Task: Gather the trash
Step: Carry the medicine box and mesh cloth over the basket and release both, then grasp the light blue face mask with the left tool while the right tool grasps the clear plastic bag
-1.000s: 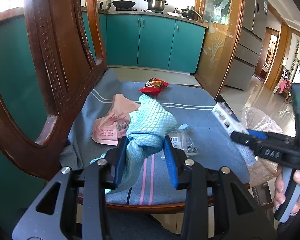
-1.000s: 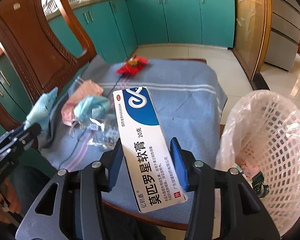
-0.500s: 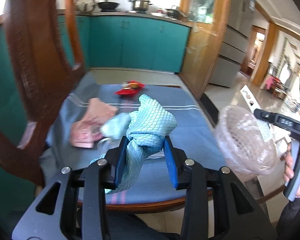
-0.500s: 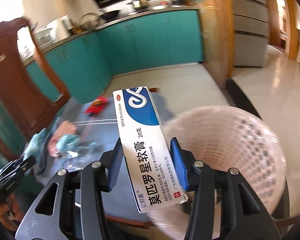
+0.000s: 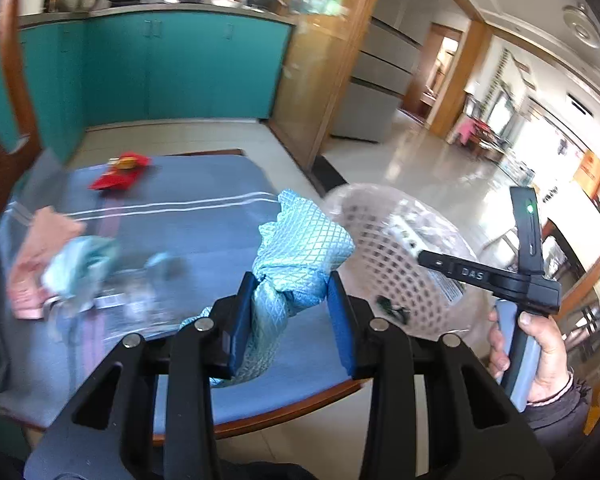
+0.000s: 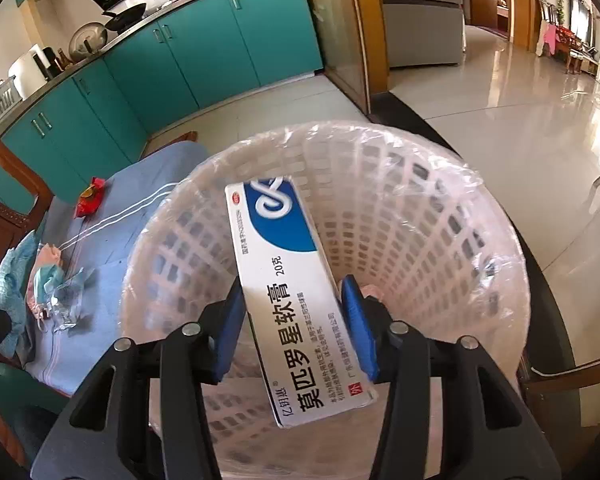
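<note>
Item, right hand-held gripper (image 6: 292, 324): we have it poised over the open mouth of the bin (image 6: 480, 216), a white lattice basket lined with clear plastic, standing just off the right edge of the table (image 6: 140, 216). Between its blue pads sits the ointment box (image 6: 288, 280), white and blue, long axis running away from us, far end already well inside the rim. The jaws have just been opening; the right pad appears to stand a sliver clear of the box, so we judge the release begun and the box about to slide. To do it well we keep this gripper centred over the basket, part the jaws fully, and let the box fall clear of the liner's edge before drawing back. Item, left hand-held gripper (image 5: 292, 312): clamped on a knotted pale-blue cloth (image 5: 300, 248), held above the near right part of the table and turned toward the bin; we wait until the right hand (image 5: 540, 344) has withdrawn, so the two do not crowd the rim. Item, still on the blue striped table covering: red snack wrapper (image 5: 120, 172) at the far side; at the left, a pink packet (image 5: 40, 240), a blue face mask (image 6: 48, 276) and a clear crumpled wrapper (image 6: 66, 296) lying close together, blurred in the left view.
</note>
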### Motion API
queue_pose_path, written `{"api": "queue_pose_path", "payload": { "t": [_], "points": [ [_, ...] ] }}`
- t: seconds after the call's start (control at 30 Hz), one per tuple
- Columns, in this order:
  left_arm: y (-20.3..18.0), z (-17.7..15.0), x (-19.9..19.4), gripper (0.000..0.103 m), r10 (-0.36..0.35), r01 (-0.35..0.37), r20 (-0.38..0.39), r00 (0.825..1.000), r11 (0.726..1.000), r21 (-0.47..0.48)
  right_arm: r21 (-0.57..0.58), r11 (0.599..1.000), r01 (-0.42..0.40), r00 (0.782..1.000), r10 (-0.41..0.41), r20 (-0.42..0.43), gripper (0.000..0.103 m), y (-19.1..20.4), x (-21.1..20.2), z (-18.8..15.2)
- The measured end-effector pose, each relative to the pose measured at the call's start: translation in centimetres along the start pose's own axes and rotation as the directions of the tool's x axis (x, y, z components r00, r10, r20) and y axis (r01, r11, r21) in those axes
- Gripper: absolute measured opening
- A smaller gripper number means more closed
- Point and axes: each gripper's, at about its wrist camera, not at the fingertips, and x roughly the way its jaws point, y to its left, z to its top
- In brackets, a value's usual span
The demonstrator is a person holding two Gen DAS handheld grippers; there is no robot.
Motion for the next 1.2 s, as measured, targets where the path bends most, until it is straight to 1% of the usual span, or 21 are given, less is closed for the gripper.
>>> {"api": "queue_pose_path", "payload": {
  "t": [0.07, 0.13, 0.23, 0.3, 0.37, 0.43, 0.5, 0.57, 0.6, 0.63, 0.7, 0.73, 0.8, 0.83, 0.93, 1.0, 1.07, 1.1, 1.13, 1.17, 1.2],
  "points": [
    [-1.5, 0.4, 1.4, 0.037, -0.037, 0.037, -0.023, 0.999, 0.999, 0.023, 0.017, 1.0, 0.0, 1.0, -0.001, 0.021, 0.066, -0.6, -0.5, 0.1],
    [-3.4, 0.6, 3.0, 0.037, -0.09, 0.093, -0.046, 0.995, 0.994, 0.059, 0.05, 0.999, 0.009, 0.998, -0.011, 0.056, 0.073, -1.4, -1.5, 0.2],
    [-6.1, 0.7, 5.0, 0.037, -0.153, 0.16, -0.068, 0.986, 0.982, 0.105, 0.098, 0.995, 0.017, 0.994, -0.027, 0.101, 0.074, -3.1, -3.1, 0.4],
    [-7.9, 0.8, 5.9, 0.039, -0.176, 0.184, -0.068, 0.982, 0.974, 0.133, 0.126, 0.992, 0.027, 0.991, -0.043, 0.124, 0.074, -4.3, -4.1, 0.3],
    [-9.1, 1.1, 6.7, 0.048, -0.19, 0.198, -0.064, 0.98, 0.969, 0.149, 0.152, 0.988, 0.033, 0.988, -0.055, 0.141, 0.074, -5.4, -5.0, 0.2],
    [-9.9, 1.4, 7.2, 0.065, -0.203, 0.21, -0.057, 0.977, 0.964, 0.16, 0.178, 0.983, 0.045, 0.986, -0.072, 0.15, 0.074, -6.1, -5.4, 0.3],
    [-9.6, 1.6, 6.9, 0.075, -0.167, 0.169, -0.025, 0.986, 0.972, 0.161, 0.2, 0.978, 0.051, 0.985, -0.082, 0.152, 0.074, -6.8, -5.6, 0.3],
    [-8.0, 1.7, 6.0, 0.078, -0.086, 0.082, 0.014, 0.996, 0.985, 0.152, 0.205, 0.977, 0.051, 0.985, -0.083, 0.151, 0.074, -6.7, -5.7, 0.3],
    [-7.0, 1.8, 5.5, 0.078, -0.033, 0.028, 0.033, 0.999, 0.989, 0.144, 0.195, 0.979, 0.051, 0.985, -0.081, 0.15, 0.074, -6.5, -5.6, 0.3],
    [-5.0, 2.0, 4.7, 0.078, 0.076, -0.083, 0.061, 0.995, 0.989, 0.121, 0.181, 0.982, 0.052, 0.985, -0.08, 0.151, 0.074, -6.0, -5.5, 0.3],
    [-1.5, 2.7, 4.0, 0.079, 0.215, -0.22, 0.073, 0.974, 0.973, 0.069, 0.146, 0.988, 0.045, 0.985, -0.068, 0.156, 0.074, -4.9, -5.4, 0.4],
    [1.6, 3.2, 3.6, 0.079, 0.303, -0.304, 0.06, 0.951, 0.952, 0.018, 0.126, 0.991, 0.037, 0.986, -0.057, 0.158, 0.074, -4.1, -5.3, 0.5],
    [6.0, 3.8, 3.4, 0.083, 0.412, -0.411, 0.006, 0.911, 0.91, -0.052, 0.068, 0.998, 0.011, 0.986, -0.022, 0.164, 0.074, -1.9, -5.0, 0.7],
    [8.1, 4.0, 3.5, 0.083, 0.44, -0.442, -0.035, 0.897, 0.893, -0.083, 0.048, 0.999, 0.002, 0.986, -0.01, 0.166, 0.074, -1.1, -5.0, 0.7],
    [13.7, 3.5, 4.5, 0.083, 0.453, -0.47, -0.132, 0.882, 0.871, -0.146, -0.018, 0.999, -0.047, 0.987, 0.049, 0.154, 0.077, 2.3, -4.5, 0.6],
    [15.2, 3.0, 5.3, 0.083, 0.45, -0.472, -0.163, 0.878, 0.87, -0.145, -0.079, 0.992, -0.097, 0.987, 0.106, 0.12, 0.077, 5.1, -3.6, 0.3],
    [16.3, 1.9, 6.0, 0.073, 0.406, -0.438, -0.198, 0.892, 0.885, -0.159, -0.153, 0.979, -0.137, 0.985, 0.151, 0.079, 0.077, 8.3, -2.7, -0.1],
    [16.8, 1.5, 6.2, 0.055, 0.391, -0.427, -0.208, 0.897, 0.887, -0.176, -0.186, 0.971, -0.153, 0.984, 0.167, 0.064, 0.077, 9.6, -2.4, -0.4],
    [16.9, 1.1, 5.9, 0.045, 0.397, -0.435, -0.207, 0.894, 0.881, -0.188, -0.209, 0.964, -0.163, 0.983, 0.178, 0.054, 0.077, 10.7, -2.4, -0.6],
    [17.1, 0.9, 5.5, 0.04, 0.403, -0.438, -0.192, 0.895, 0.876, -0.202, -0.239, 0.955, -0.175, 0.981, 0.19, 0.042, 0.077, 11.9, -2.2, -0.9],
    [17.3, 0.8, 5.0, 0.029, 0.388, -0.42, -0.176, 0.905, 0.882, -0.213, -0.273, 0.944, -0.185, 0.98, 0.2, 0.028, 0.077, 13.4, -2.0, -1.2]
  ]
}}
